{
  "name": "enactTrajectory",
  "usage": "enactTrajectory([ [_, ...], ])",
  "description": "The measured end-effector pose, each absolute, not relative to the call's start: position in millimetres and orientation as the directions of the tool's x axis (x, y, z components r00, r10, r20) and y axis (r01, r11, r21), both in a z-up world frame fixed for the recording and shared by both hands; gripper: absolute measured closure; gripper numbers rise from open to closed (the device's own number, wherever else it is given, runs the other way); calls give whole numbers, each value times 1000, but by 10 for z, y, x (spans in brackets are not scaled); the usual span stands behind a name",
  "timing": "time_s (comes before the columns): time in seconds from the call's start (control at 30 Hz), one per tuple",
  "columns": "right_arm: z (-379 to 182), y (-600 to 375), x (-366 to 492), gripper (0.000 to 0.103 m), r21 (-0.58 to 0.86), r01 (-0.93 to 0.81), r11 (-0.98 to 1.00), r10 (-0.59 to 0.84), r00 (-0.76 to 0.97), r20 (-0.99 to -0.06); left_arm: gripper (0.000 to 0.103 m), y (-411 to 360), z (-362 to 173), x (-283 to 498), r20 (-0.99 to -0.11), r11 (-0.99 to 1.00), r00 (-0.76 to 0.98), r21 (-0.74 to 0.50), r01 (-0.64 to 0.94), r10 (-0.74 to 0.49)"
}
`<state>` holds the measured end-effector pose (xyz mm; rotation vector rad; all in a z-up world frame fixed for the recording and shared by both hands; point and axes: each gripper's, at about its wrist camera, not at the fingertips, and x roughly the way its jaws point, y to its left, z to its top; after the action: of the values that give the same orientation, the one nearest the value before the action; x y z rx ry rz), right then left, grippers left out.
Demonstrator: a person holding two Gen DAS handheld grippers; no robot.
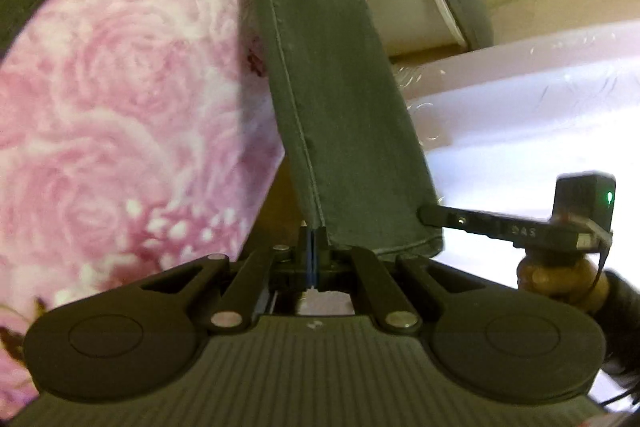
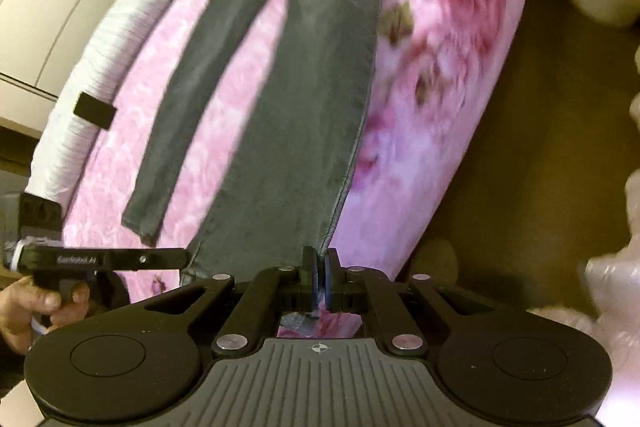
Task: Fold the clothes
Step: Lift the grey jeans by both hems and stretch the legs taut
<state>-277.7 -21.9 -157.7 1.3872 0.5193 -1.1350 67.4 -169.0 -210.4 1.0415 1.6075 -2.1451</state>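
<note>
Left gripper is angled down, jaws pressed together on the hem corner of the grey jeans, at the seam. Right gripper is pitched down more steeply, jaws pinched on the hem edge of one leg of the jeans. Jeans are stretched lengthwise over the pink floral bedspread, other leg lying free; white pillow is seen alongside; no containers visible
</note>
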Motion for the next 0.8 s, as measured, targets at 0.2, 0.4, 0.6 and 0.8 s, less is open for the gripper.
enactTrajectory([
  [0.2,-1286,-246,-2788,101,580,808,-100,-424,493,-760,103,-1771,-1877,823,-670,-385,-731,-714,585,131],
  [0.4,-1885,-207,-2769,101,475,852,-218,-290,408,-866,103,-1559,-2509,743,-765,-379,-590,-642,667,257],
  [0.6,-2131,-249,-2783,101,529,812,-247,-292,458,-839,103,-1498,-2561,787,-781,-398,-575,-621,675,243],
  [0.8,-1972,-262,-2663,101,596,772,-220,-324,519,-791,78,-1693,-2703,781,-791,-356,-584,-606,711,182],
])
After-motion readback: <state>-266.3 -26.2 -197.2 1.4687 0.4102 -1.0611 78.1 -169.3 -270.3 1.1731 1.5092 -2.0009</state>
